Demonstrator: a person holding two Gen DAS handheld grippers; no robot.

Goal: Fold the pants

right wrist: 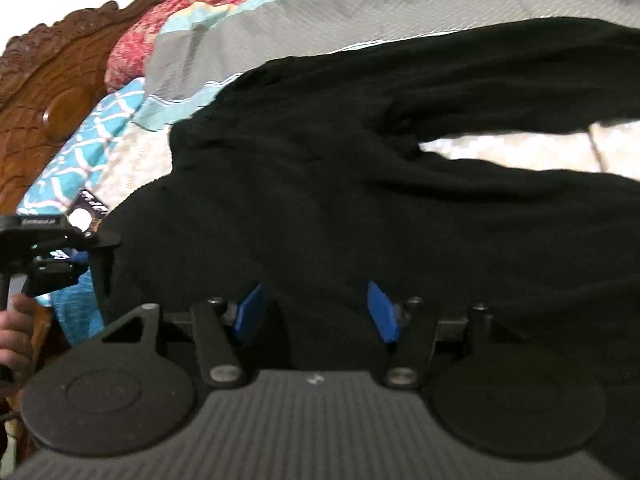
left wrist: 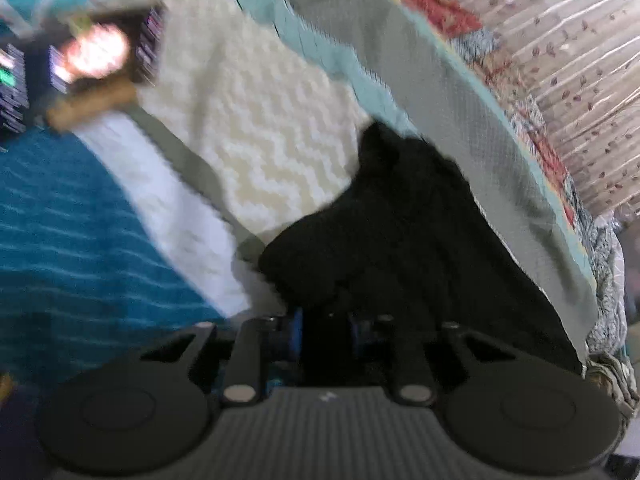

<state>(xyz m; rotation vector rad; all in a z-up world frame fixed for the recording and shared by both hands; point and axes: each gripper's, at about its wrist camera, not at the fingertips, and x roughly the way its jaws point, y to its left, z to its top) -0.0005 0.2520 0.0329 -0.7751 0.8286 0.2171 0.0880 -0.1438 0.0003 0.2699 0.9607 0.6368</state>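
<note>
Black pants point(right wrist: 360, 200) lie spread on the bed, their two legs running off to the right with a gap of pale blanket between them. In the left wrist view the pants point(left wrist: 400, 220) bunch up in front of my left gripper point(left wrist: 324, 330), whose blue pads stand close together with black cloth pinched between them. My right gripper point(right wrist: 316, 312) hovers over the waist part of the pants with its blue pads point(right wrist: 250, 312) wide apart, gripping nothing. At the left edge of the right wrist view, the left gripper point(right wrist: 96, 240) meets the edge of the pants, held by a hand point(right wrist: 16, 332).
A cream knitted blanket point(left wrist: 248, 120) and a grey sheet with a teal border point(right wrist: 320, 12) cover the bed. A carved wooden headboard point(right wrist: 52, 80) stands at the left, with a teal patterned pillow point(right wrist: 88, 136) and a red floral one point(right wrist: 168, 20) near it. Teal carpet point(left wrist: 72, 216) lies beside the bed.
</note>
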